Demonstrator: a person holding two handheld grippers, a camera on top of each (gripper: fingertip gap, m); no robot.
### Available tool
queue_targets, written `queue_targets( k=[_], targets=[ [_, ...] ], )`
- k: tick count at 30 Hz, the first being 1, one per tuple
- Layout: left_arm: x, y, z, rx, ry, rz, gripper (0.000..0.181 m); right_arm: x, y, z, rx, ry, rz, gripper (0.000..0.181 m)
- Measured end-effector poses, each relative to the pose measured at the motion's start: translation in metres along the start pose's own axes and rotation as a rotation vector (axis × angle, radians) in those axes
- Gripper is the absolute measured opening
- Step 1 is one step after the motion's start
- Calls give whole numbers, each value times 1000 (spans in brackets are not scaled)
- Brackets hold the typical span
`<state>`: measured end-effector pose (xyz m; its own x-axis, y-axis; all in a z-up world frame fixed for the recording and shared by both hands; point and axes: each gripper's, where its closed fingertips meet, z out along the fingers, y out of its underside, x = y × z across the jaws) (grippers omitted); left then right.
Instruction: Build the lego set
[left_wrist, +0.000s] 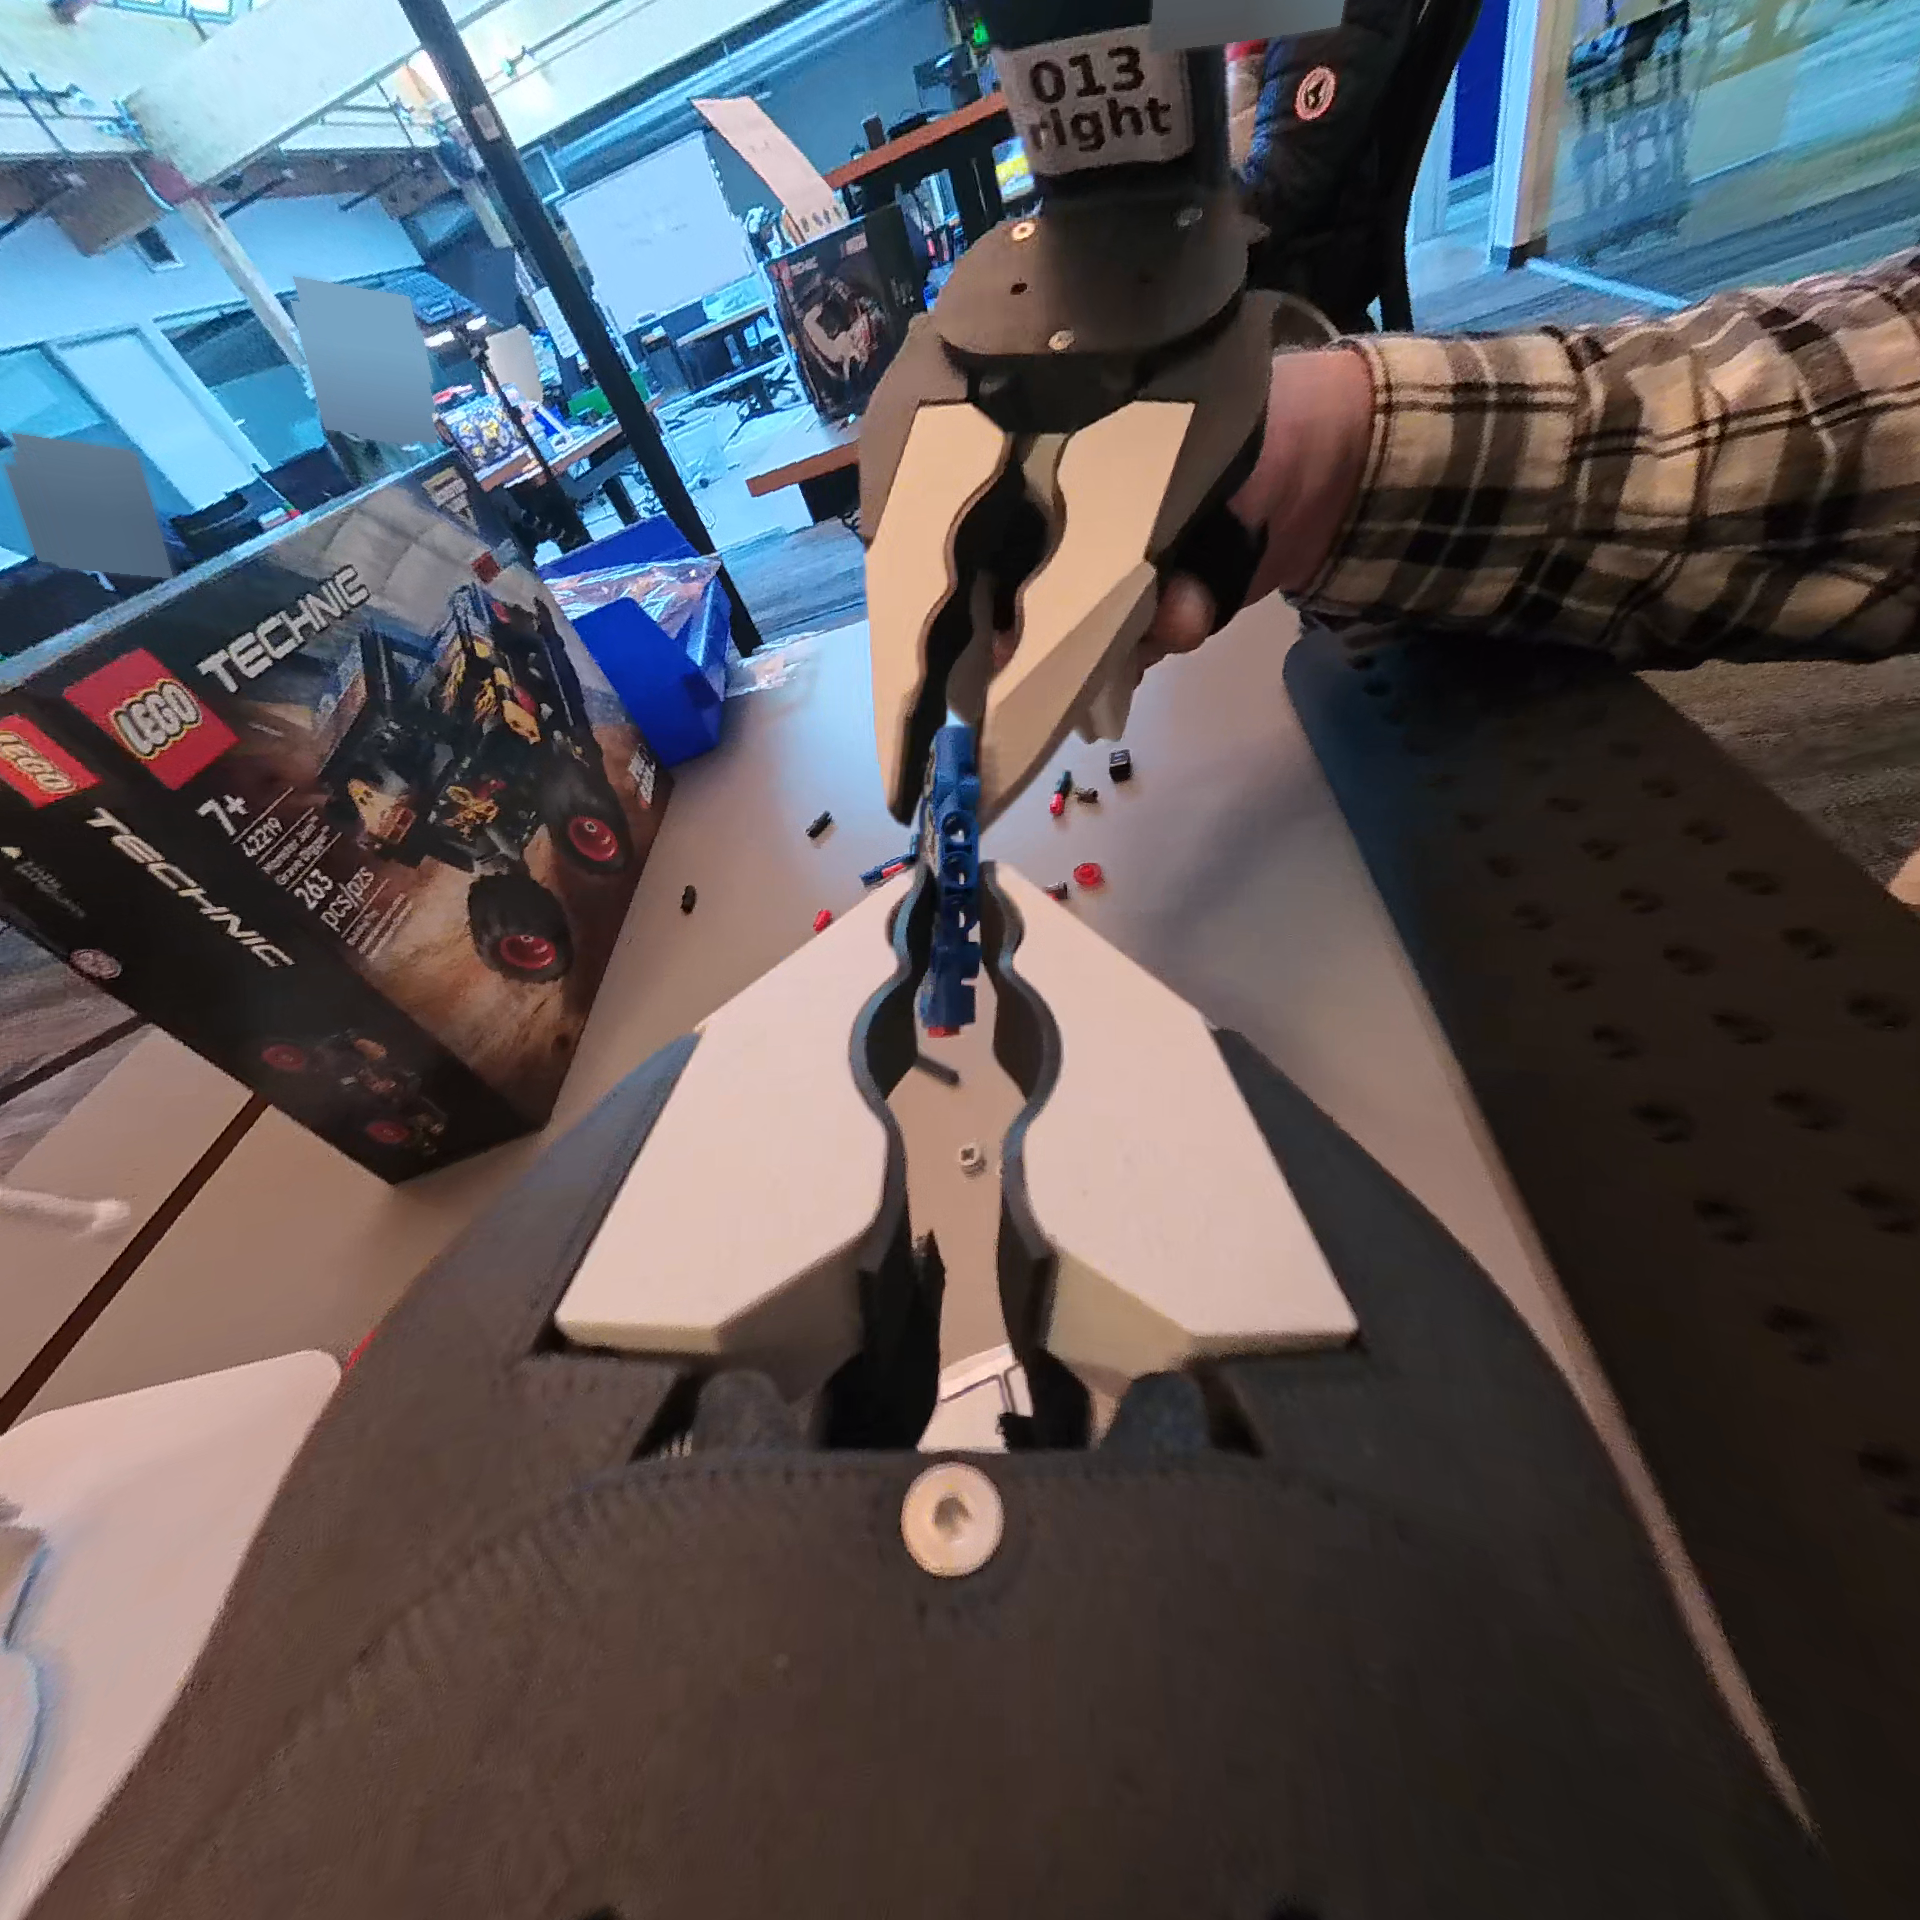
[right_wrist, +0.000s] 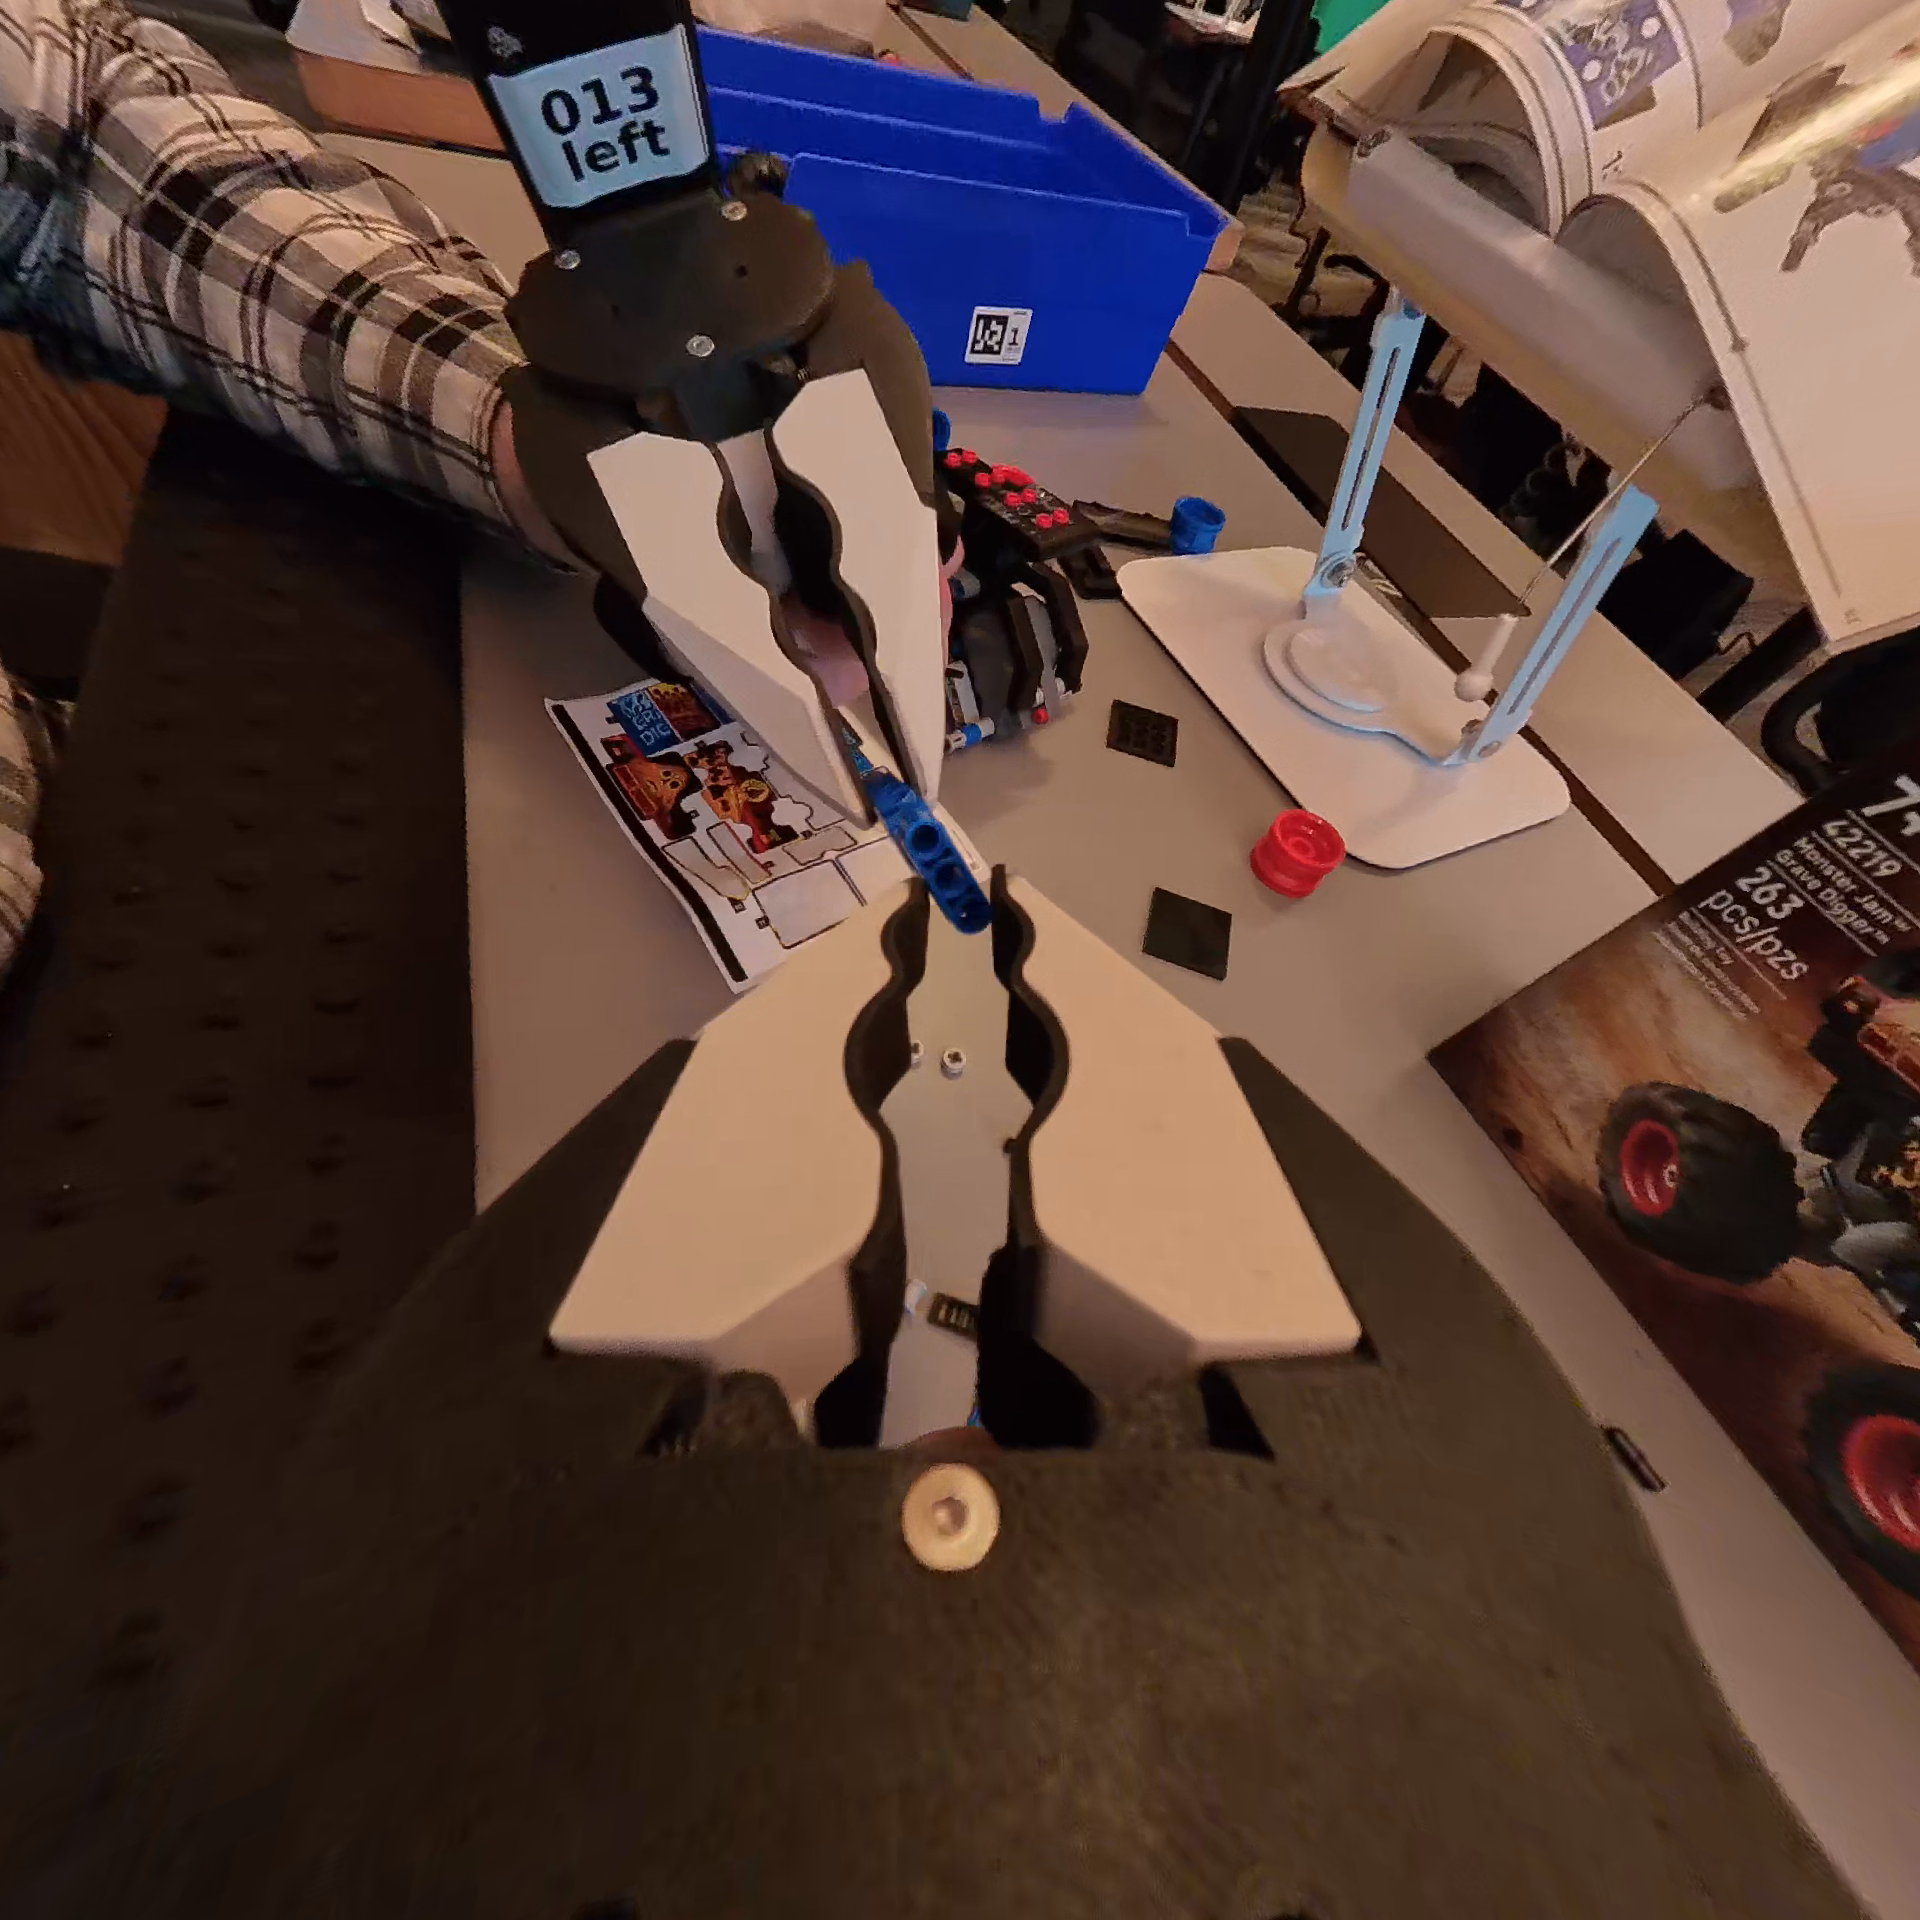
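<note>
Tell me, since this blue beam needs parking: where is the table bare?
For the blue beam, bare table lies between the red wheel hub, the black tile and the box. Crowded: around the half-built model and the stand base.

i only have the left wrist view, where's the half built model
Observer: The half-built black model sits on the table beyond the left gripper in the right wrist view, partly hidden by it.
Operator: any loose wheel parts
Observer: One red wheel hub sits on the table at the near edge of the white stand base.
</note>
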<state>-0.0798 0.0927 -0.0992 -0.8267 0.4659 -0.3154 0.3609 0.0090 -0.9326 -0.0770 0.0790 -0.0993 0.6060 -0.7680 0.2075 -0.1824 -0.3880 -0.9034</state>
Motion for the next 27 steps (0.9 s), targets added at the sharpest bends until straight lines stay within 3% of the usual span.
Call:
queue_targets(
  k=[3, 7, 15, 17, 22, 27],
  targets=[
    [-2, -2, -1, 11, 1, -9, 7, 0, -2, 0, 13, -3, 10, 9],
    [4, -2, 3, -26, 19, 26, 28, -3, -2, 3, 28, -13, 43, 6],
    [-3, 6, 7, -75, -37, 24, 5, -9, 0, 7, 8, -35, 38, 9],
    [-6, 11, 5, -103, -47, 15, 5, 1, 12, -4, -41, -10, 63, 21],
    [-7, 28, 8, -196, -40, 3, 5, 35, 68, -29, -241, 99, 104, 15],
    [-7, 40, 12, -242, -37, -13, 5, 42, 109, -32, -399, 93, 118, 12]
  ],
)
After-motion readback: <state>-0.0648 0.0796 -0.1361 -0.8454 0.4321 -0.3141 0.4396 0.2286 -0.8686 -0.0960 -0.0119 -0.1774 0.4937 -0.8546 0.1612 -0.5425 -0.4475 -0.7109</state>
